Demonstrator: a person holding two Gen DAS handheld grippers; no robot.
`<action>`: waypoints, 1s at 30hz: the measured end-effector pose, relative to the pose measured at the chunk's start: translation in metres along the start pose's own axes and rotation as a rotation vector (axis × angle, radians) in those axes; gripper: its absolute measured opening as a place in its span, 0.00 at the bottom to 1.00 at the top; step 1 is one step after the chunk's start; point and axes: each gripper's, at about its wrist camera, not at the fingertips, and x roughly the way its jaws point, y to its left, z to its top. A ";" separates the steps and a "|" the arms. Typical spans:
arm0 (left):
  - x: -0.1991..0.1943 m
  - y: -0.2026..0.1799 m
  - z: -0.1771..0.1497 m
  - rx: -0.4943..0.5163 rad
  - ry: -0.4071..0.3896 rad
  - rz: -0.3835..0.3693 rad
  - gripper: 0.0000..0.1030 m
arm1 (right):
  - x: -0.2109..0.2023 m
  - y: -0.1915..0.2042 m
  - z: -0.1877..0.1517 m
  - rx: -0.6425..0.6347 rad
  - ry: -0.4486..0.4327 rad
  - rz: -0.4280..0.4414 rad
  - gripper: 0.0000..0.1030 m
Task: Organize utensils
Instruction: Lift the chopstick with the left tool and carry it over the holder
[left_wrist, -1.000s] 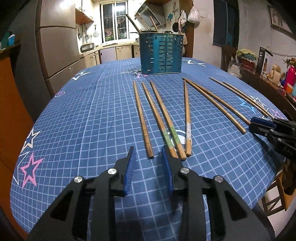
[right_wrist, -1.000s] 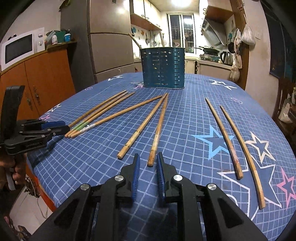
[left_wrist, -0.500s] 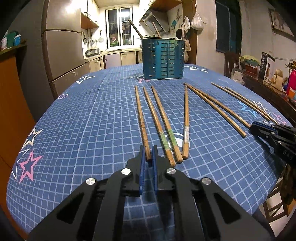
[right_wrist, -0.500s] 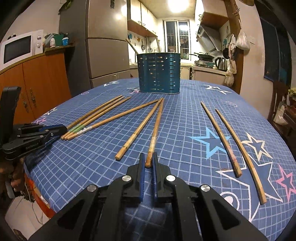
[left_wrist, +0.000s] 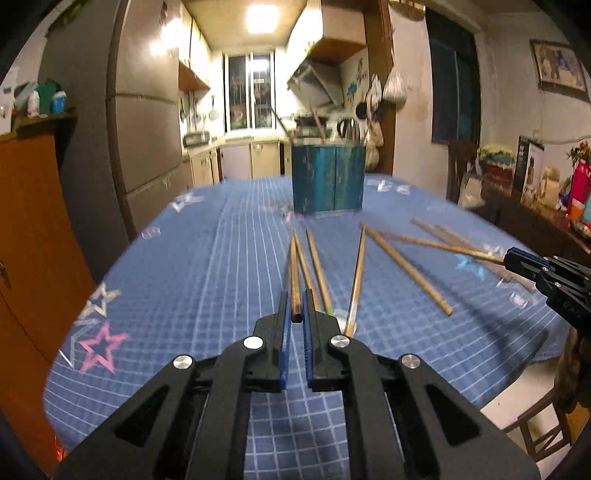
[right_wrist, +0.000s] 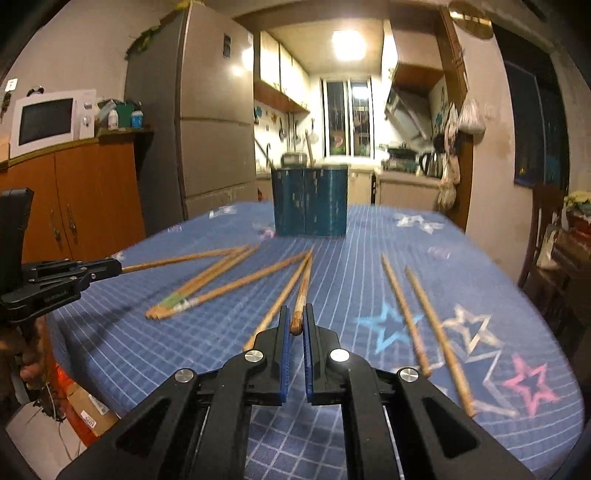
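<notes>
Both grippers have closed since a second ago, each on the thick end of a chopstick, and both have come up off the blue checked cloth, so the two sticks now slope from raised butt ends down toward tips near the cloth.

Going left to right in the left wrist view: the left gripper (left_wrist: 294, 308) is clamped on the leftmost chopstick (left_wrist: 294, 275), its blue pads pressing the butt end from both sides. Just to the right, two chopsticks with green-banded ends (left_wrist: 318, 271) lie on the bench (left_wrist: 177, 295), then a lone chopstick with a pale band (left_wrist: 356, 280) angled toward them. Further right a longer chopstick (left_wrist: 410, 273) lies alone. At the right edge the right gripper (left_wrist: 511, 258) holds its stick lifted.

In the right wrist view, the right gripper's jaws are together on a brown chopstick (right_wrist: 303, 295), with its neighbour (right_wrist: 280, 302) flat on the cloth just beside it. A pair of chopsticks (right_wrist: 417, 314) lies well apart to the right.

The teal slotted utensil holder (left_wrist: 327, 177) stands upright at the far end of the bench, with a few handles sticking up out of it.
</notes>
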 end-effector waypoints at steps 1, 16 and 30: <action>-0.007 0.000 0.006 0.003 -0.022 0.001 0.05 | -0.005 -0.001 0.007 -0.008 -0.017 -0.001 0.08; -0.014 0.003 0.108 -0.005 -0.173 0.015 0.05 | -0.002 -0.026 0.104 -0.060 -0.124 0.035 0.07; 0.023 0.004 0.176 -0.018 -0.152 -0.004 0.04 | 0.049 -0.043 0.170 -0.048 -0.070 0.079 0.07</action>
